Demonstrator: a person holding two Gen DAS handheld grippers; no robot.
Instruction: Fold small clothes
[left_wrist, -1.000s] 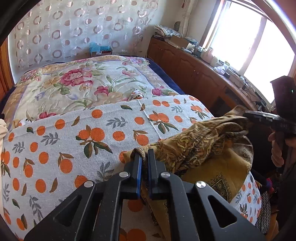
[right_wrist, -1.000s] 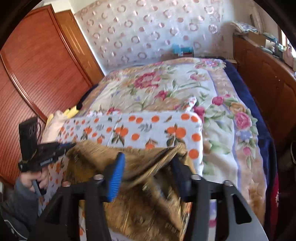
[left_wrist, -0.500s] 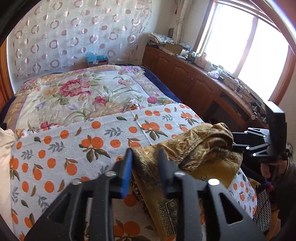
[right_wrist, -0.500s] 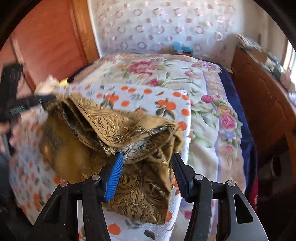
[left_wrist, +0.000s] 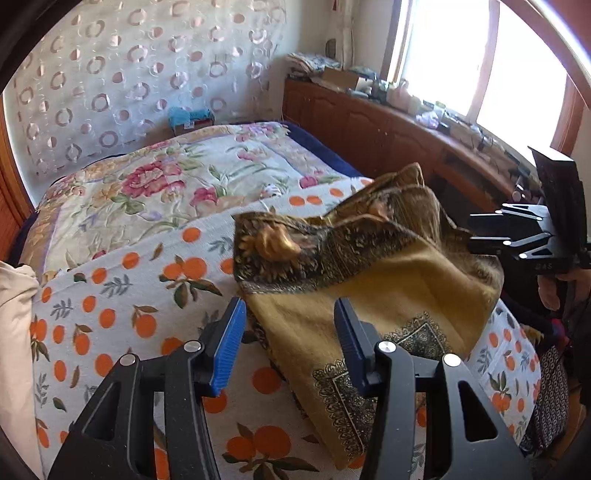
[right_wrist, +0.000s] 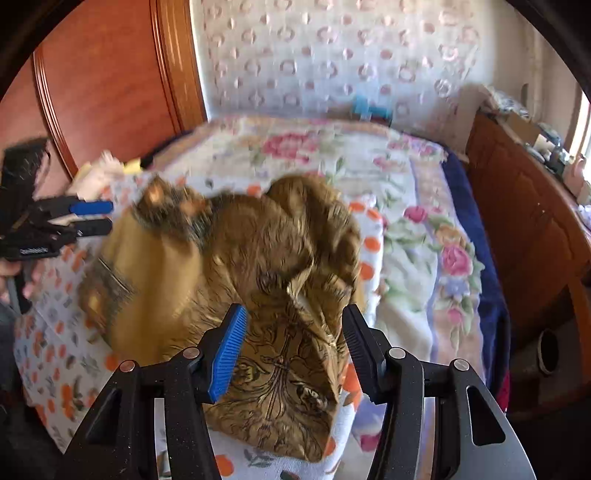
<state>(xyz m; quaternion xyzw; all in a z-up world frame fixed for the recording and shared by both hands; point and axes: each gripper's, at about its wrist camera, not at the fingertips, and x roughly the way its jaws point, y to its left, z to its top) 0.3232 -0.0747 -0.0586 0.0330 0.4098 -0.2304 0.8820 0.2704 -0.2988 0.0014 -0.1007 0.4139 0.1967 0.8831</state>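
A mustard-gold patterned garment (left_wrist: 369, 266) lies bunched and partly folded over on the orange-print cloth (left_wrist: 122, 295) at the bed's near end. It also shows in the right wrist view (right_wrist: 229, 258), blurred. My left gripper (left_wrist: 288, 343) is open, its jaws wide, just short of the garment's near left edge and holding nothing. My right gripper (right_wrist: 291, 350) is open above the garment's near right corner, empty. Each gripper shows from the side in the other's view: the right one (left_wrist: 524, 236) and the left one (right_wrist: 88, 218).
A floral quilt (left_wrist: 177, 184) covers the far part of the bed. A cream cloth pile (left_wrist: 14, 332) lies at the left edge. A wooden cabinet (left_wrist: 388, 129) with clutter runs along the right under the window. A wooden wardrobe (right_wrist: 103, 81) stands to the left.
My left gripper, shut on the garment's edge a second ago, has opened and let it go. The garment has dropped onto the orange-print cloth. My right gripper stayed open and pulled back.
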